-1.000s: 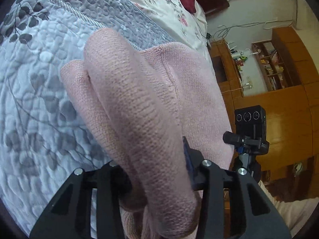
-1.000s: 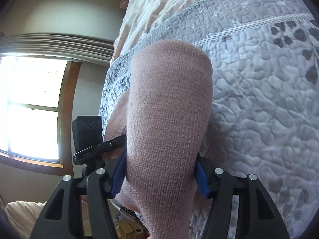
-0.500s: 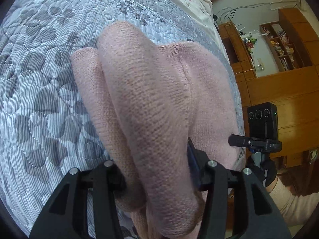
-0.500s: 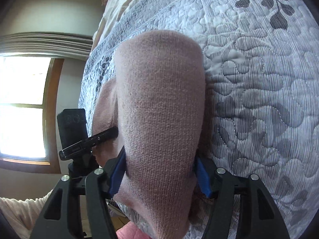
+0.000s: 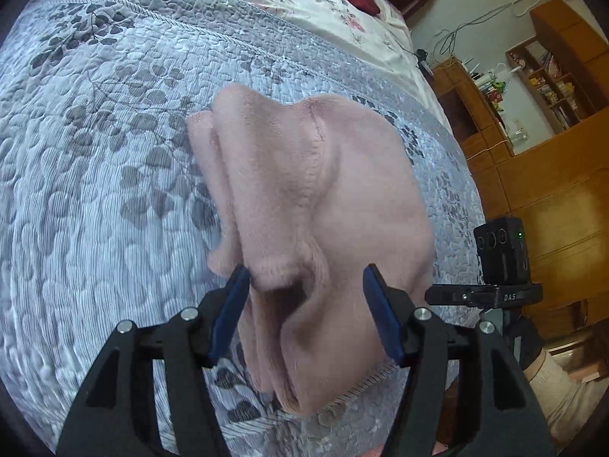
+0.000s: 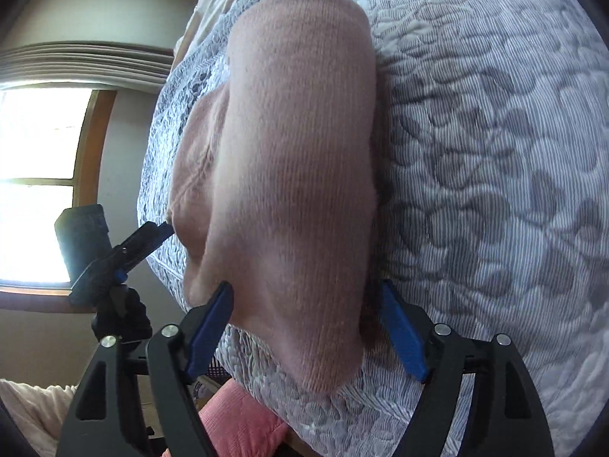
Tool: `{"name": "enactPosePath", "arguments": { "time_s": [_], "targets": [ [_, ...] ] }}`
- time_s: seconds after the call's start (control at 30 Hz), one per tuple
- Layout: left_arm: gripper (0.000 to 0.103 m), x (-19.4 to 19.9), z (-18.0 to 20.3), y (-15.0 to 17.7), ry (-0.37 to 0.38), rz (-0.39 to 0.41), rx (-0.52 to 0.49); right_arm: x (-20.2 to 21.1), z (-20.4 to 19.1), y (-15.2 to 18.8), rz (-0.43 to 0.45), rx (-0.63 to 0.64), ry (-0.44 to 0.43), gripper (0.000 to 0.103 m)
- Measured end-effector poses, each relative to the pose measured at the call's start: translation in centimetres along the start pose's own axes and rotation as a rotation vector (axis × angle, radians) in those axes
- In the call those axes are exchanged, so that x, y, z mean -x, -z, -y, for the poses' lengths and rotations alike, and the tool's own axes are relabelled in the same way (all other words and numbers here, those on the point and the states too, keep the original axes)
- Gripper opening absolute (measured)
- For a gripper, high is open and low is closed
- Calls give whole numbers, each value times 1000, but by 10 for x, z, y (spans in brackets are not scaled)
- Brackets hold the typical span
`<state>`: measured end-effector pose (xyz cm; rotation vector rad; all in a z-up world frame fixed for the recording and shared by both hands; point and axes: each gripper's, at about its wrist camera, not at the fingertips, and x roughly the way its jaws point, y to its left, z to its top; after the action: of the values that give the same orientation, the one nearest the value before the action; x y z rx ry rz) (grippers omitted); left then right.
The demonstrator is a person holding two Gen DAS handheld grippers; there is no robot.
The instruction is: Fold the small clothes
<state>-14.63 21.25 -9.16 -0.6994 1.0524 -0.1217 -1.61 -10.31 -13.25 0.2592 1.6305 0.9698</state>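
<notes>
The left claw (image 5: 306,304) stands spread wide around a folded pink knit garment (image 5: 312,205) lying on a grey leaf-patterned quilted bedspread (image 5: 106,190). From the right wrist, the right claw (image 6: 304,327) likewise gapes around the garment's bulging fold.

Both my grippers spread wide: left gripper (image 5: 306,297) jaws parted, right gripper (image 6: 306,314) jaws parted too, side by side.
</notes>
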Motion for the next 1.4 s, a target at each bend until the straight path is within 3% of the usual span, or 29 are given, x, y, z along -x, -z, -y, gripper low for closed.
{"name": "enactPosePath", "arguments": {
  "time_s": [0.07,0.13,0.2,0.33,0.47,0.5,0.67,0.7,0.73,0.77,0.8,0.9,1.1,1.4],
  "targets": [
    [65,-5,11,12,-6,2,-29,-2,2,10,-1,12,-7,62],
    [65,-13,16,23,-43,-4,-61,-3,4,16,-6,28,12,40],
    [62,-25,13,31,-103,-20,-78,0,5,23,8,57,36,33],
    [60,-35,-11,44,-187,-23,-36,4,3,36,37,123,92,28],
    [61,-35,-26,54,-186,26,-11,1,2,47,76,145,132,29],
    [61,-35,-26,56,-193,36,-19,1,2,49,87,143,131,30],
    [58,-7,-3,68,-248,72,-3,23,-23,67,195,136,146,62],
    [62,4,8,73,-245,87,-22,31,-31,73,226,149,143,79],
    [66,14,18,78,-245,98,-41,40,-40,80,258,160,167,91],
    [78,22,28,83,-256,105,-55,47,-48,86,289,170,204,97],
    [85,29,36,88,-261,115,-65,51,-55,90,314,180,244,98],
    [90,42,52,99,-252,138,-73,51,-69,99,323,177,347,99],
    [90,40,53,100,-286,138,-60,29,-85,99,349,218,506,99],
    [90,40,40,88,-323,125,-88,15,-85,93,354,187,595,99]
  ]
}}
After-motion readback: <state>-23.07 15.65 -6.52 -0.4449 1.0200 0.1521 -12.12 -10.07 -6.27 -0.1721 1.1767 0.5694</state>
